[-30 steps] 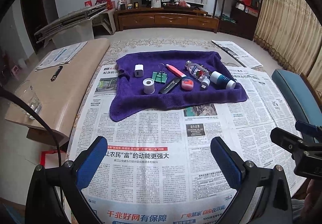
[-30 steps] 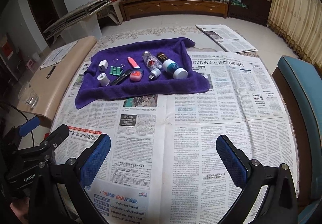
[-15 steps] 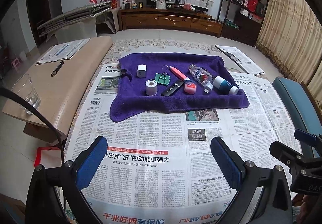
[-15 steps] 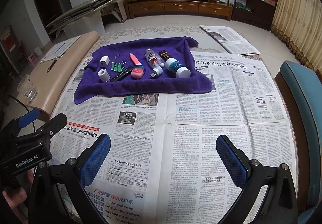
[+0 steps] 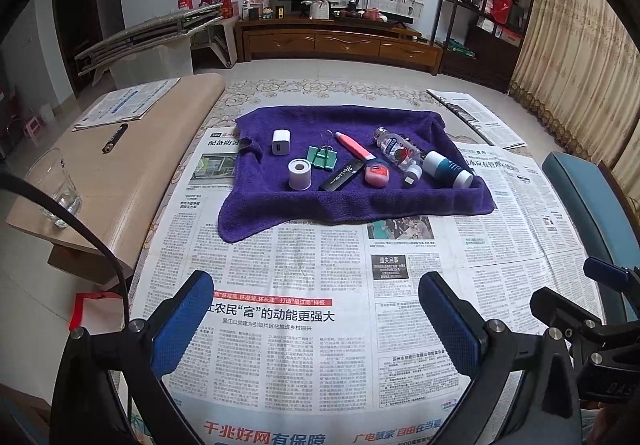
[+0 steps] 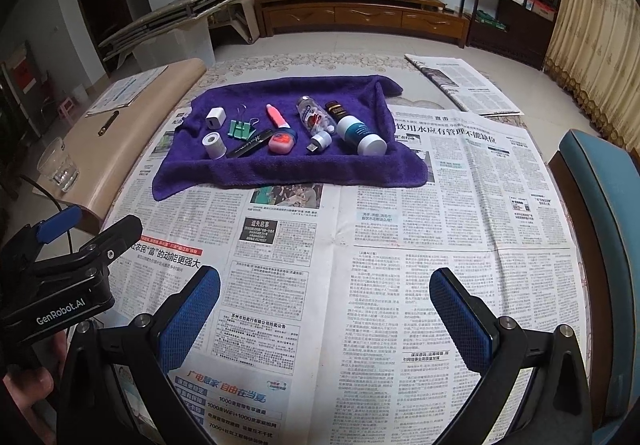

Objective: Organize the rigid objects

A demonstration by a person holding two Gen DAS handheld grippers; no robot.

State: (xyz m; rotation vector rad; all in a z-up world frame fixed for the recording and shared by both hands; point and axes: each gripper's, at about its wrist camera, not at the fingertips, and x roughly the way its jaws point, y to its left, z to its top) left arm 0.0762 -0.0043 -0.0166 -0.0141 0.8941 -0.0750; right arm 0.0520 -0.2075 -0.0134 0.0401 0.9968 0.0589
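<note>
A purple towel [image 5: 352, 201] [image 6: 280, 169] lies on a newspaper-covered table. On it lie a white charger cube [image 5: 280, 142], a white tape roll [image 5: 299, 174], green binder clips [image 5: 321, 158], a pink pen [image 5: 354, 146], a black flat bar [image 5: 343, 175], a pink round case [image 5: 376, 175], a clear bottle [image 5: 398, 151] and a teal-and-white bottle [image 5: 447, 169]. My left gripper [image 5: 316, 319] is open and empty, well short of the towel. My right gripper [image 6: 324, 317] is open and empty, also near the front.
A beige bench [image 5: 120, 165] at the left holds a glass [image 5: 56, 189], a black pen [image 5: 115, 137] and a paper. A blue chair [image 6: 604, 205] stands at the right. Newspaper [image 6: 440, 205] covers the table.
Both grippers have shifted slightly, so the towel and its objects sit a bit lower and closer in both views. Both stay open and empty.
</note>
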